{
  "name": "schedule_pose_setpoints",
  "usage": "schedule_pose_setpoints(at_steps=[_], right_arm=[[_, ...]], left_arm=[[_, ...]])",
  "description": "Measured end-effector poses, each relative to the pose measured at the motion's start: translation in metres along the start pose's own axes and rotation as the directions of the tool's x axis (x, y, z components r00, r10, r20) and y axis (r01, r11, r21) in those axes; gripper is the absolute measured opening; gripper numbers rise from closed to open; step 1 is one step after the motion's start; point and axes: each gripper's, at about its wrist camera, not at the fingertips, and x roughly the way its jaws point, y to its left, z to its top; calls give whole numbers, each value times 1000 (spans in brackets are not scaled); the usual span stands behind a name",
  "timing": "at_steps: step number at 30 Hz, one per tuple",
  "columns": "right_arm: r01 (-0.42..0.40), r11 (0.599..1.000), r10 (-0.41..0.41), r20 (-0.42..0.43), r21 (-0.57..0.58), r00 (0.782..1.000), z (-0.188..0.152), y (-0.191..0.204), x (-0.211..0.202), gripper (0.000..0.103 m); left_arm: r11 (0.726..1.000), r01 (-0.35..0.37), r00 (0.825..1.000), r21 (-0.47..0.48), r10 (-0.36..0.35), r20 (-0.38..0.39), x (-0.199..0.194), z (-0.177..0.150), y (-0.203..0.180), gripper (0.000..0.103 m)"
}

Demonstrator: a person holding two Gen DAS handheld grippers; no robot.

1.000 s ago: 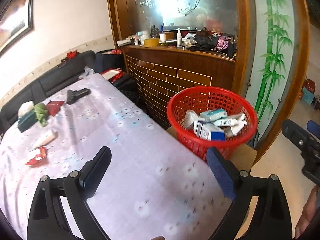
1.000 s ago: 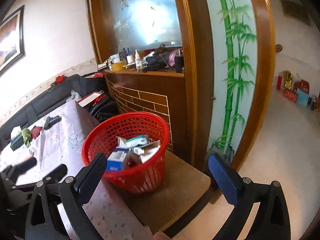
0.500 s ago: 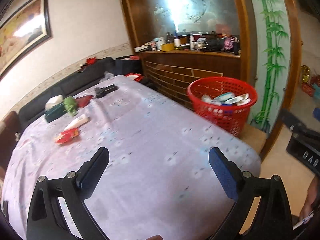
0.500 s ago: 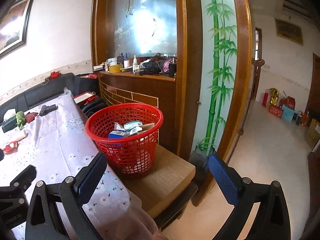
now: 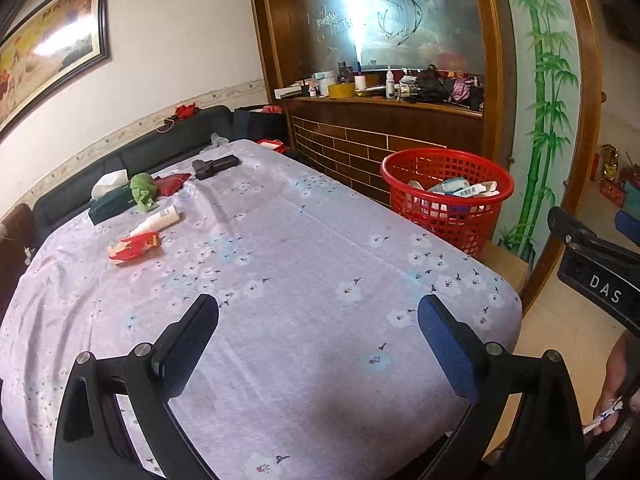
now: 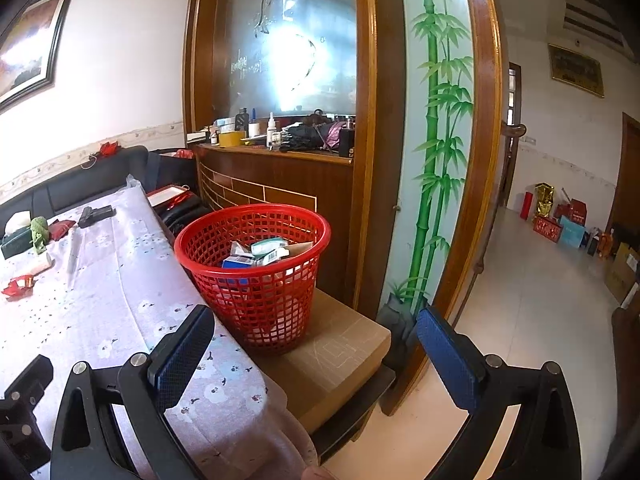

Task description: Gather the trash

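Note:
A red mesh basket (image 5: 446,196) (image 6: 256,272) holding several small boxes stands on a low wooden stand (image 6: 340,344) beside the table. On the lilac flowered tablecloth (image 5: 280,280) lie a crumpled red wrapper (image 5: 134,246) (image 6: 18,285) and a white tube (image 5: 158,220) (image 6: 38,266) at the far left. My left gripper (image 5: 318,344) is open and empty above the near part of the table. My right gripper (image 6: 316,350) is open and empty, near the table corner, in front of the basket.
A green cloth (image 5: 143,191), a dark tissue box (image 5: 110,204), a red pouch (image 5: 172,181) and a black object (image 5: 214,166) lie at the table's far end. A black sofa (image 5: 132,156) runs behind. A wooden partition with a cluttered shelf (image 5: 384,96) stands behind the basket.
Both grippers have pulled back and away from the basket. The left view now takes in most of the table; the basket looks smaller in both views.

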Motion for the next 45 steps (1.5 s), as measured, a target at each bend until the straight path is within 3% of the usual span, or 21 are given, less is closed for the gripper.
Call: schedule_pose_setpoints(at_steps=[45], right_arm=[[0, 999, 0, -16, -42, 1000, -1, 15, 2, 103]], left_arm=[[1000, 17, 1000, -16, -17, -24, 3, -7, 7, 99]])
